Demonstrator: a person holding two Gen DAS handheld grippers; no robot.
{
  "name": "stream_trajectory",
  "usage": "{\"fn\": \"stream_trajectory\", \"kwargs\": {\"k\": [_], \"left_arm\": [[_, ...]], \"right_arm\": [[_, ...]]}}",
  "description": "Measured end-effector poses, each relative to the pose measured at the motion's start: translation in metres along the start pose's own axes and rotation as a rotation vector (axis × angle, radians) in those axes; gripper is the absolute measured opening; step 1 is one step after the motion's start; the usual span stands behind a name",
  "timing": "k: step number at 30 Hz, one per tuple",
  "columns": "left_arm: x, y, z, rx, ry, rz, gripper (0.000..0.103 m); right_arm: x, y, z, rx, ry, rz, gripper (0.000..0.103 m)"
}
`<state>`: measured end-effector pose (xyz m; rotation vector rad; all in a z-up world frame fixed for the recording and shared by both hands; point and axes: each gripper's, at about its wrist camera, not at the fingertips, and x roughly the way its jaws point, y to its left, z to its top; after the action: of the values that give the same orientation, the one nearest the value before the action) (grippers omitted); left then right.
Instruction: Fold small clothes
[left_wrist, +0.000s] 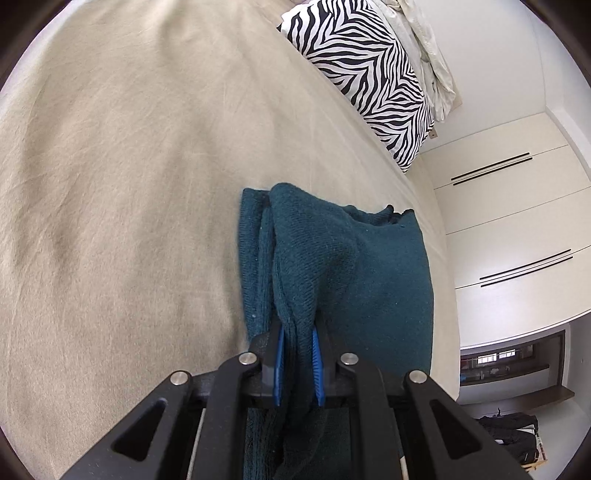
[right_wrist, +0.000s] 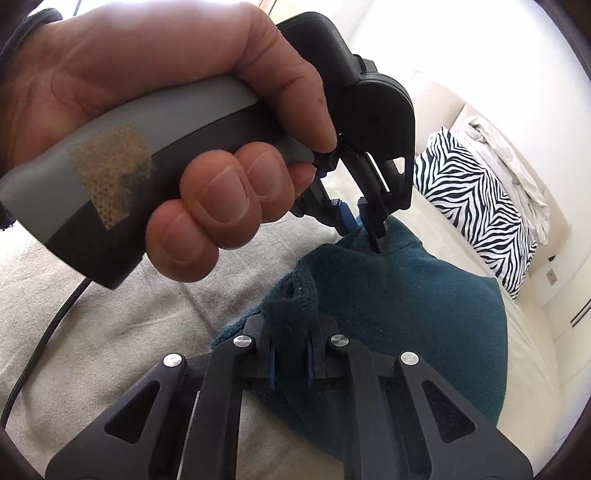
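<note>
Two tongs, left tongs (left_wrist: 297, 363), right tongs (right_wrist: 290, 363), clamping one teal sweater (left_wrist: 354, 266)

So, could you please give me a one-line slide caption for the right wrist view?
Both grippers, right gripper and left gripper, pinch the teal knit garment above the beige bedsheet.

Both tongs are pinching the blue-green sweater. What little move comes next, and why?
Probably carry both pinched edges together across and lay them flat. The left tongs and right tongs each clamp the teal sweater, lifted in a hump over the beige bed sheet.
</note>
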<state>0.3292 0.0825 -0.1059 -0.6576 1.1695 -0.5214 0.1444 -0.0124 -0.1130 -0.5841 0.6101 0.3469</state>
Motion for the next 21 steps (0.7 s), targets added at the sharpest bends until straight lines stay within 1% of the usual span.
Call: {"fn": "stream_trajectory", "kwargs": {"k": [2, 4, 5, 6, 7, 8, 9, 11, 14, 16, 17, 18, 19, 21], "left_arm": [[-0.006, 0.004, -0.005, -0.009, -0.011, -0.022, 0.017], [-0.014, 0.005, -0.008, -0.007, -0.026, -0.016, 0.018], [-0.019, 0.002, -0.009, 0.001, -0.04, -0.004, 0.02], [-0.025, 0.0, -0.01, 0.013, -0.061, 0.024, 0.026], [-0.033, -0.004, -0.011, 0.031, -0.089, 0.068, 0.029], [-0.042, -0.009, -0.013, 0.054, -0.118, 0.102, 0.031], [-0.049, -0.015, -0.016, 0.076, -0.14, 0.117, 0.031], [-0.06, -0.034, -0.021, 0.133, -0.175, 0.148, 0.031], [-0.063, -0.069, -0.035, 0.265, -0.204, 0.214, 0.031], [-0.053, -0.086, -0.048, 0.339, -0.189, 0.25, 0.031], [-0.045, -0.093, -0.055, 0.373, -0.177, 0.278, 0.031], [-0.035, -0.096, -0.062, 0.402, -0.162, 0.312, 0.031], [-0.025, -0.095, -0.068, 0.415, -0.144, 0.347, 0.031], [-0.005, -0.083, -0.077, 0.393, -0.099, 0.392, 0.031]], "right_arm": [[-0.001, -0.004, -0.004, 0.01, 0.01, 0.01, 0.015], [-0.011, -0.005, -0.001, 0.059, 0.023, 0.059, 0.019], [-0.017, -0.012, -0.002, 0.097, 0.026, 0.106, 0.023], [-0.024, -0.022, -0.006, 0.142, 0.024, 0.155, 0.028], [-0.034, -0.032, -0.012, 0.193, 0.02, 0.204, 0.031], [-0.052, -0.029, -0.02, 0.248, 0.01, 0.249, 0.039], [-0.06, -0.044, -0.032, 0.311, -0.003, 0.292, 0.048], [-0.08, -0.068, -0.05, 0.42, -0.032, 0.352, 0.048], [-0.099, -0.108, -0.079, 0.567, -0.037, 0.394, 0.048], [-0.11, -0.135, -0.1, 0.683, -0.048, 0.412, 0.048], [-0.122, -0.14, -0.112, 0.742, -0.05, 0.411, 0.048], [-0.13, -0.156, -0.124, 0.799, -0.048, 0.407, 0.048], [-0.13, -0.172, -0.136, 0.858, -0.047, 0.403, 0.048], [-0.122, -0.198, -0.144, 0.96, -0.057, 0.414, 0.05]]}}
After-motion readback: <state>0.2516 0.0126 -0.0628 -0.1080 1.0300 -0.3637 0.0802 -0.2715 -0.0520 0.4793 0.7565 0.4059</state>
